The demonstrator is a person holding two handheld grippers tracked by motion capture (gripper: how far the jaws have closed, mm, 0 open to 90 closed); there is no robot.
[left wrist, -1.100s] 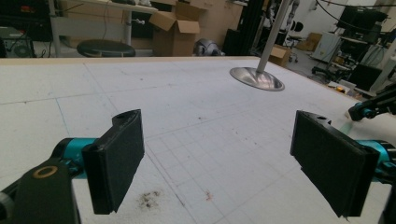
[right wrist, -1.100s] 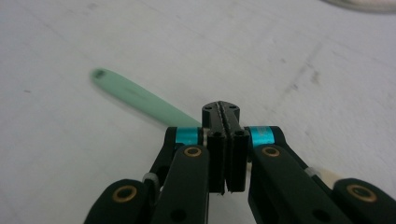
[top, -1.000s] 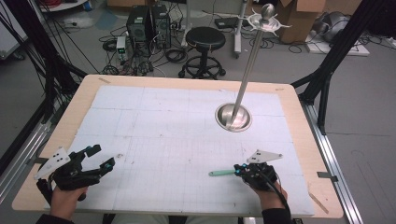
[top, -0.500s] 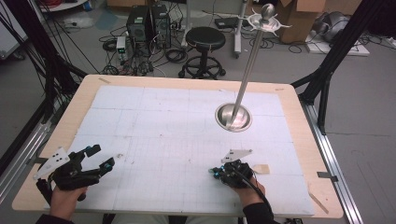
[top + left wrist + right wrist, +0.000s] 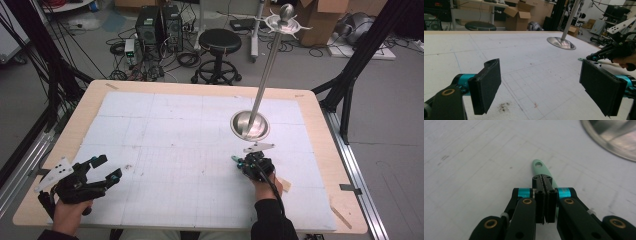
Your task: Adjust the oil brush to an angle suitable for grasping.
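Observation:
A mint-green flat handle [image 5: 539, 167] with a hole at its end sticks out past the tips of my right gripper [image 5: 545, 180], which is shut on it. From above, that gripper [image 5: 241, 162] sits right of the table's middle, just in front of the round steel base [image 5: 250, 125], with the green tip [image 5: 234, 159] pointing left. The rest of the tool is hidden under the jaws. My left gripper [image 5: 109, 167] rests open near the front left corner, nothing between its pads [image 5: 486, 87]. Its camera also catches the right gripper [image 5: 609, 51] far off.
A steel pole [image 5: 267, 65] rises slanted from the base to a small dish [image 5: 282, 22] on top. White gridded paper [image 5: 175, 135] covers the wooden table [image 5: 325, 165]. Tape strips [image 5: 341, 217] lie at the front right. A stool [image 5: 220, 42] and boxes stand beyond.
My right gripper has moved left and then away from the front edge toward the steel base, carrying the green handle. The left gripper has stayed put.

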